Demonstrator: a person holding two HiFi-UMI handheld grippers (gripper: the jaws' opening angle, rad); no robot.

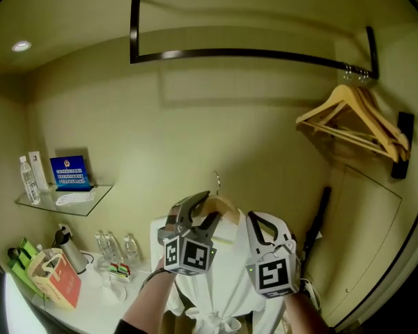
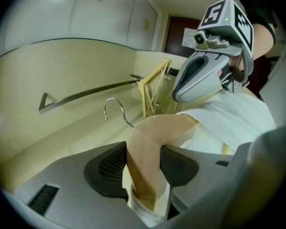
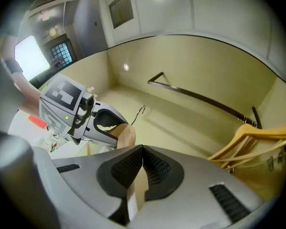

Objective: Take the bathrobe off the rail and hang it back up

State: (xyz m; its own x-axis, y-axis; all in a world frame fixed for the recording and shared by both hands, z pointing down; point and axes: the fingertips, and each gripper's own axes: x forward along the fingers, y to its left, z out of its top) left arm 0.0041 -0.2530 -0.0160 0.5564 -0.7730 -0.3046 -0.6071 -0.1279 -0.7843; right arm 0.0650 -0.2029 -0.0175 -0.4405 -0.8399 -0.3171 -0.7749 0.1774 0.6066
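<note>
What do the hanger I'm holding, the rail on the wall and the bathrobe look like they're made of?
The hanger looks like pale wood, smooth and matt, with a thin shiny metal hook. The rail seems dark metal, a flat bar with slight sheen. The bathrobe is white cloth, soft and folding; its weave is too small to tell.

Pale wooden hangers (image 1: 355, 120) hang at the upper right. A glass wall shelf (image 1: 101, 193) carries a clear water bottle (image 1: 29, 181) and a blue card (image 1: 70, 172). A red paper bag (image 1: 56, 282) stands on the white bench (image 1: 94, 305).
</note>
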